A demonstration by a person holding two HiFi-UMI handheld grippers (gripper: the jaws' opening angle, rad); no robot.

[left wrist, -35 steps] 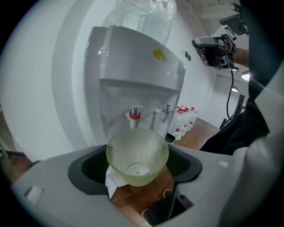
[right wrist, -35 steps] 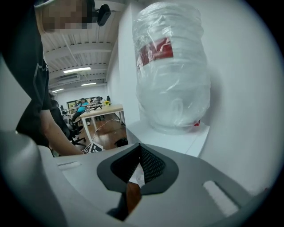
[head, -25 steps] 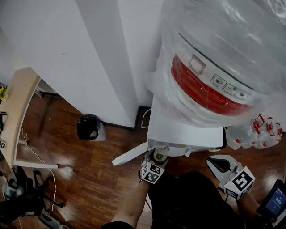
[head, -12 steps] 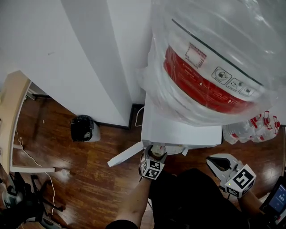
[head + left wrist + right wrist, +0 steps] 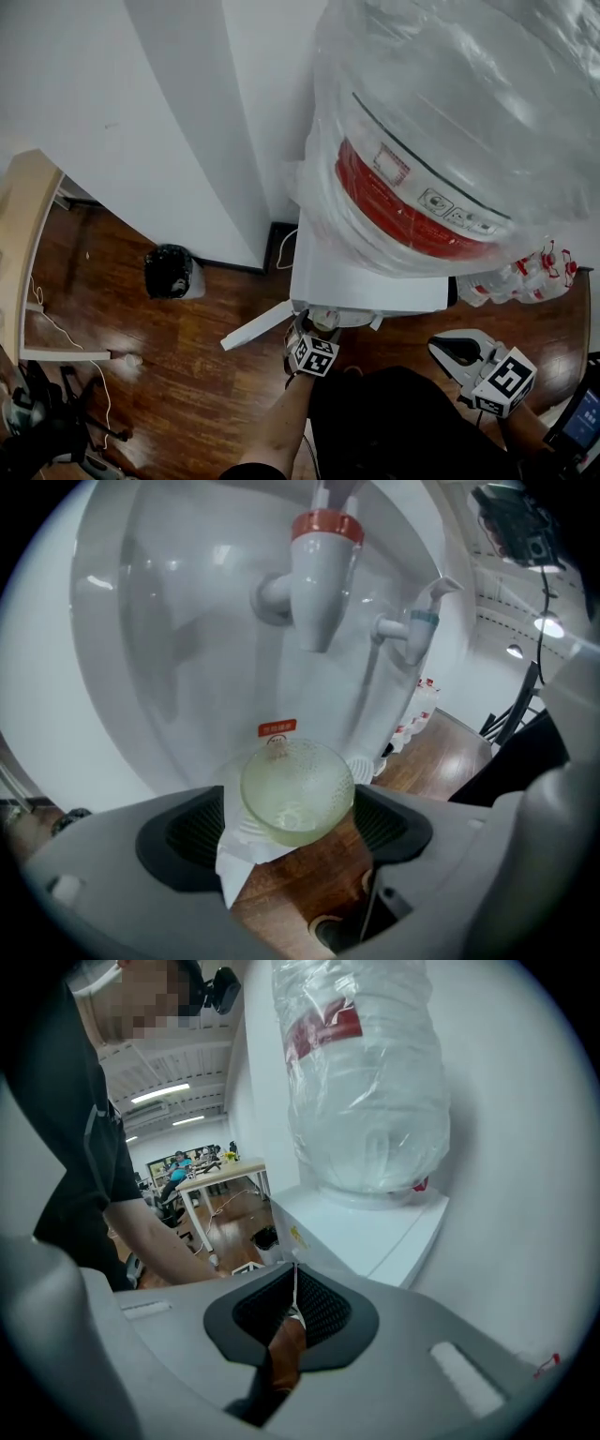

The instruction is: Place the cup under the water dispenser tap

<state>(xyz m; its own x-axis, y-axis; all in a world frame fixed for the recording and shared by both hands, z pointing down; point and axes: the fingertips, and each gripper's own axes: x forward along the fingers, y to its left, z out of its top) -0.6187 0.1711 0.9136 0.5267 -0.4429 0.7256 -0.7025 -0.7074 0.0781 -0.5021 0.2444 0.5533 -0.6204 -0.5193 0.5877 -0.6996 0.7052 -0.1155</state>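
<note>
Glass cup (image 5: 296, 794) upright, mouth up, beneath red tap (image 5: 319, 583), left claw (image 5: 292, 810) opening around it, right claw (image 5: 292, 1290) closed.

- We see a black bin (image 5: 171, 272) on the wooden floor (image 5: 206, 394), well to the left of the left gripper (image 5: 322, 323).
- Further left is a light wooden table (image 5: 23, 234).
- Beyond the right gripper (image 5: 457, 349), slightly to its right, lie clear bottles with red caps (image 5: 520, 279).
</note>
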